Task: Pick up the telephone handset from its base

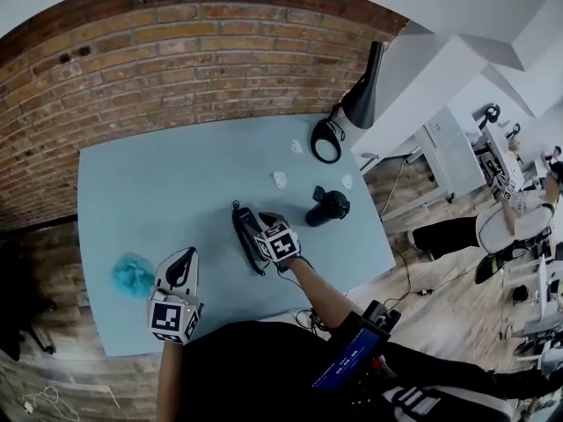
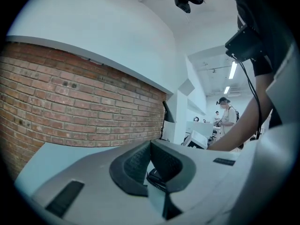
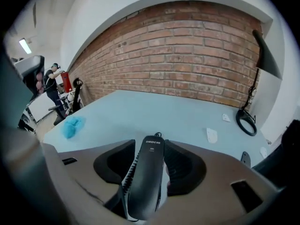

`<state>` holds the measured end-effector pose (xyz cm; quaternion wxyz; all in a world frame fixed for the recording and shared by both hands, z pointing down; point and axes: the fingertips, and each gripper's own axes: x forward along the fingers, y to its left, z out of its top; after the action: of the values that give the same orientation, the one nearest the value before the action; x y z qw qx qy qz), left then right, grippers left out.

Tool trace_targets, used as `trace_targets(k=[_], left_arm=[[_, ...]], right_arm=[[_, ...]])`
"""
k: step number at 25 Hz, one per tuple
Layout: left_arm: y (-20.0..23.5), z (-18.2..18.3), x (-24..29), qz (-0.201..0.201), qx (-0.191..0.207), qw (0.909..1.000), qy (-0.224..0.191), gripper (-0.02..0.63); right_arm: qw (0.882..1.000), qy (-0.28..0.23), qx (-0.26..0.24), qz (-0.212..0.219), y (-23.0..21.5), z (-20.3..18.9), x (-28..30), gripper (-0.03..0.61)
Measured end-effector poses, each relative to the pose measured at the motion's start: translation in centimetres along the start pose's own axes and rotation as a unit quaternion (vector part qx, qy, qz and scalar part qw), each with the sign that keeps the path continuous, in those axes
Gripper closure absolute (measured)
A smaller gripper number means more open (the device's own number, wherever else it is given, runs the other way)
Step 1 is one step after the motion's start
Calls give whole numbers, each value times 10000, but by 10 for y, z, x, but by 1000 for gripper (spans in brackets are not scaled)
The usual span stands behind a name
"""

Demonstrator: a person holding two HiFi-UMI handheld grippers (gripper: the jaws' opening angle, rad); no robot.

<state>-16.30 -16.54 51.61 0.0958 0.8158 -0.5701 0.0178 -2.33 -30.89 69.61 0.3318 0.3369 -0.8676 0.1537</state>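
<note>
- Nearest the head camera we see the person's dark top, then the left gripper (image 1: 185,255) with its marker cube. It hovers over the near edge of the table (image 1: 158,174), its jaws closed tip to tip on nothing.
- Just left of it lies a blue fluffy tuft (image 1: 132,275).
- Further back are a black cylinder-shaped object (image 1: 327,207), three small white scraps (image 1: 280,179), and a black desk lamp (image 1: 362,95) with a ring-shaped foot.
- In the head view, the right gripper (image 1: 255,233) and its cube cover part of the phone.
- The table top is pale blue and stands against a brick wall (image 1: 176,60). To the right there is wooden floor (image 1: 422,262), with white desks and seated people beyond.
- The telephone handset (image 3: 147,177) lies mid-table, its coiled cord (image 3: 125,175) along its left side.
- Its long axis runs along the right gripper's jaws, far end toward the brick wall.
- Those jaws stand apart, one on each side of the handset, and we see no firm clamp on it.
</note>
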Motion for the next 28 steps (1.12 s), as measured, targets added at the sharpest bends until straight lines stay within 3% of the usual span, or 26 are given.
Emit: trace_targets(k=[13, 18, 24, 28], left_arm=[[-4, -9, 9, -155, -23, 9998, 138, 594], [-5, -13, 11, -209, -29, 9995, 249, 594], [-6, -18, 11, -204, 39, 9992, 331, 594], [-5, -20, 10, -238, 131, 9989, 387, 594]], right_arm=[[9961, 825, 262, 174, -6, -47, 24, 360], [9954, 899, 186, 258, -1, -48, 27, 359], [9929, 1153, -286, 117, 0, -49, 30, 359], [9932, 1146, 33, 188, 0, -52, 34, 357]])
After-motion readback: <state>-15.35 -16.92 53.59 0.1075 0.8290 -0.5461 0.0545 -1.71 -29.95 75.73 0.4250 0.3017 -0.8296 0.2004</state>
